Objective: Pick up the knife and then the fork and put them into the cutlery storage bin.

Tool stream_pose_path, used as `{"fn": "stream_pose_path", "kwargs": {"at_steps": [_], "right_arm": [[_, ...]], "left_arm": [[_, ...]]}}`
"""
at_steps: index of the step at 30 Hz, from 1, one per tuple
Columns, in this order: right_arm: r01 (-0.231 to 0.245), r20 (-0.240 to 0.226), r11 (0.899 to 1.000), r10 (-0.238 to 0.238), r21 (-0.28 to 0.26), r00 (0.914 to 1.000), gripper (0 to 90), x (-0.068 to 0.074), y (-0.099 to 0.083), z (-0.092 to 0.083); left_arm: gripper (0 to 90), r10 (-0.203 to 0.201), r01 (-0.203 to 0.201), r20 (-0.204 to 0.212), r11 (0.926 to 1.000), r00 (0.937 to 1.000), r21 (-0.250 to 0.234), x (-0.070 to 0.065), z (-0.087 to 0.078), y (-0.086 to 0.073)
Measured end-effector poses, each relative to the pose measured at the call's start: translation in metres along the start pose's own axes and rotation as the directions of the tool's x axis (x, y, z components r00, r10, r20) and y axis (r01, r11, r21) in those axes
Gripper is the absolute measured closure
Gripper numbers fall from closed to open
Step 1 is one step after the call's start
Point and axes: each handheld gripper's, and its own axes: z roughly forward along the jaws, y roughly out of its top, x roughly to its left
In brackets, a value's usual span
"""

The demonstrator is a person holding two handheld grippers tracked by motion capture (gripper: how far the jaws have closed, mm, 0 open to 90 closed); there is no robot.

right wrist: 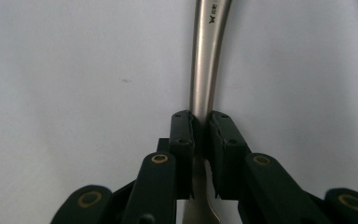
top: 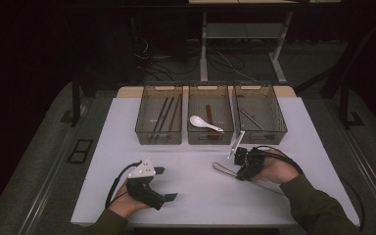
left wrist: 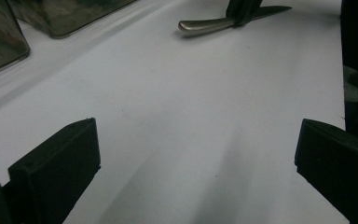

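A metal utensil point(top: 220, 168) lies on the white table point(top: 196, 196) right of centre, its handle end pointing left. My right gripper point(top: 238, 173) is shut on it. In the right gripper view the pads point(right wrist: 182, 133) press on both sides of the steel handle point(right wrist: 206, 70), which runs up and away from my right gripper point(right wrist: 200, 123). My left gripper point(top: 166, 183) rests at the lower left, its jaws wide apart with nothing between them. The left gripper view looks past my open left gripper point(left wrist: 198, 140) at bare table, with the utensil point(left wrist: 205, 24) far off.
Three clear bins stand in a row at the back of the table. The left bin point(top: 159, 138) holds dark chopsticks point(top: 164, 115). In the middle bin point(top: 210, 139) are a white spoon point(top: 203, 122) and a dark one. A thin utensil lies in the right bin point(top: 274, 134).
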Motion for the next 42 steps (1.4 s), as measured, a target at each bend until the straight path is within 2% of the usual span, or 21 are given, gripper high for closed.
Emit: {"fn": "stream_pose_path", "kwargs": {"at_steps": [5,10,16,17,18,24,32,35,40,42], "right_arm": [[-0.051,-0.03,0.996,0.049,-0.077,0.9983,80.1,-0.009,-0.007,-0.008],[-0.103,-0.039,0.983,0.098,-0.152,0.9944,80.1,-0.017,-0.015,-0.014],[-0.142,-0.049,0.959,0.134,-0.245,0.9897,80.0,-0.024,-0.024,-0.024],[-0.154,-0.045,0.953,0.147,-0.262,0.9881,80.0,-0.025,-0.026,-0.026],[-0.17,-0.061,0.945,0.159,-0.278,0.9854,80.0,-0.025,-0.027,-0.027],[-0.204,-0.07,0.914,0.191,-0.35,0.979,80.0,-0.031,-0.036,-0.034],[-0.242,-0.076,0.859,0.233,-0.451,0.9695,80.0,-0.039,-0.045,-0.044],[-0.252,-0.072,0.832,0.25,-0.494,0.9655,80.0,-0.041,-0.048,-0.049],[-0.25,-0.05,0.774,0.272,-0.582,0.9609,80.1,-0.044,-0.052,-0.06],[-0.257,-0.052,0.756,0.285,-0.602,0.9573,80.1,-0.045,-0.054,-0.064]], "left_arm": [[0.0,0.003,-0.003,-0.001,1.0,1.0,-0.004,0.0,0.0,0.0],[0.0,0.017,-0.017,-0.011,0.9998,0.9998,0.007,0.001,0.0,-0.002],[0.0,0.019,-0.019,-0.009,0.9998,0.9998,0.0,0.001,0.0,-0.001],[0.0,0.02,-0.02,-0.009,0.9998,0.9998,-0.001,0.001,0.0,-0.002],[0.0,0.023,-0.023,-0.011,0.9997,0.9997,0.001,0.001,0.0,-0.002],[0.0,0.013,-0.013,-0.021,0.9999,0.9997,-0.002,0.005,0.0,-0.003],[0.0,0.003,-0.003,-0.009,0.9999,1.0,-0.016,0.005,-0.001,-0.003],[0.0,0.001,-0.001,-0.007,0.9998,1.0,-0.018,0.005,-0.002,-0.003],[0.0,0.001,-0.001,-0.008,0.9999,1.0,-0.017,0.005,-0.001,-0.003],[0.0,0.0,0.0,-0.007,0.9999,1.0,-0.017,0.005,-0.001,-0.003]]}}
